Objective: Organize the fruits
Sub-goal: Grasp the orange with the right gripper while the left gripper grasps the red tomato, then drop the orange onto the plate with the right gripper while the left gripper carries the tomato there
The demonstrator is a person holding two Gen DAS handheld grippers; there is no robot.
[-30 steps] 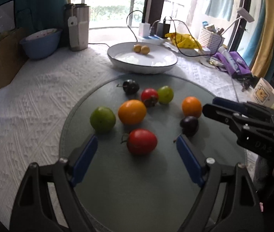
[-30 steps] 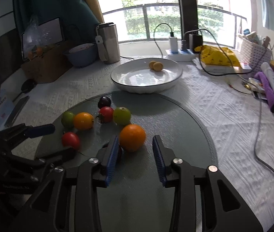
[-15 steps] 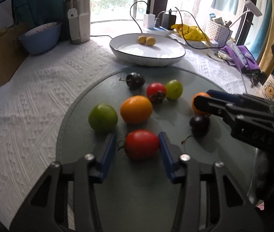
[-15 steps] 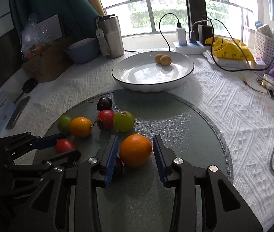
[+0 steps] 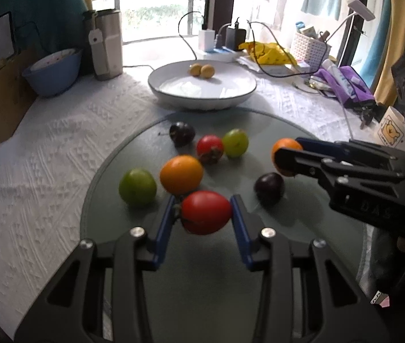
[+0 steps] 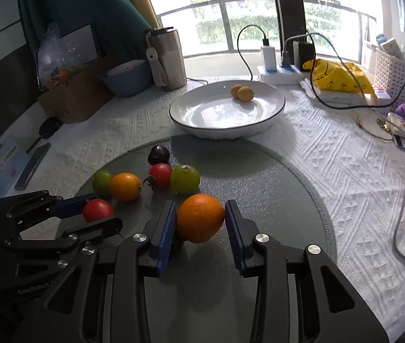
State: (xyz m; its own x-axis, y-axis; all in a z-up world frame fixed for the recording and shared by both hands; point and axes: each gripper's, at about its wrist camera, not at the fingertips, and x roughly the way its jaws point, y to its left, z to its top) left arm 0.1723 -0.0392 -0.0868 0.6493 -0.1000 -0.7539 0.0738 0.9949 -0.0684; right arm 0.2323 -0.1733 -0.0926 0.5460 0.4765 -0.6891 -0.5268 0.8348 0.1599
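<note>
The red tomato lies on the round grey mat with its long side going left to right, and its little green stem points left. The left gripper has its two blue pads pressed on the tomato's two ends, so it holds it.

The orange is round and sits near the front of the mat. The right gripper has closed on it, one blue pad on each side.

Just behind the tomato sit a green fruit and an orange tomato, close together. A dark plum lies between the two grippers. Farther back are a small red tomato, a green tomato touching it, and another dark plum.

Past the mat stands a white plate with two small yellow fruits.
</note>
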